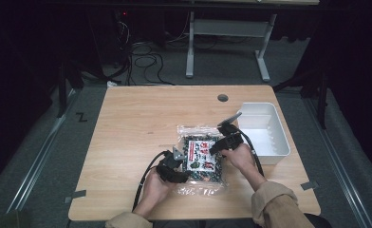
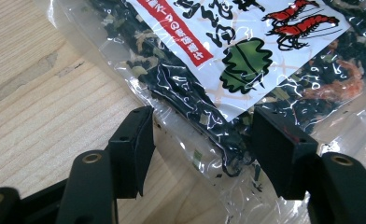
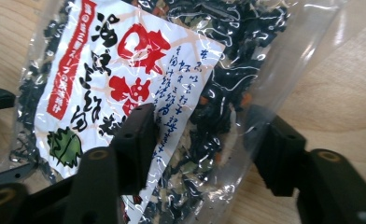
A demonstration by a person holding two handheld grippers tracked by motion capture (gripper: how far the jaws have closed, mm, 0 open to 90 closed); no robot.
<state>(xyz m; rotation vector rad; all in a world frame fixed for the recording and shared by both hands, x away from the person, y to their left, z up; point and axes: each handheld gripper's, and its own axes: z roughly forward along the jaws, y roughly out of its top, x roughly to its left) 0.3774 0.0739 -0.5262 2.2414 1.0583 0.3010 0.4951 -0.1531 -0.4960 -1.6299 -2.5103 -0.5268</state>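
Observation:
A clear plastic bag of dark dried seaweed (image 1: 200,156) with a white, red-printed label lies flat on the wooden table (image 1: 141,123) in front of the person. My left gripper (image 1: 185,174) sits at the bag's near left corner. In the left gripper view the left gripper (image 2: 202,135) is open, with the bag (image 2: 246,60) corner lying loose between the jaws. My right gripper (image 1: 217,147) is at the bag's right edge. In the right gripper view the right gripper (image 3: 202,135) straddles that edge of the bag (image 3: 125,60), one jaw over the label, the other under clear film, with a wide gap.
A white rectangular bin (image 1: 279,142) stands on the table just right of the bag, close to the right hand. A round cable hole (image 1: 222,98) is near the far edge. Bare wood lies to the left and beyond the bag.

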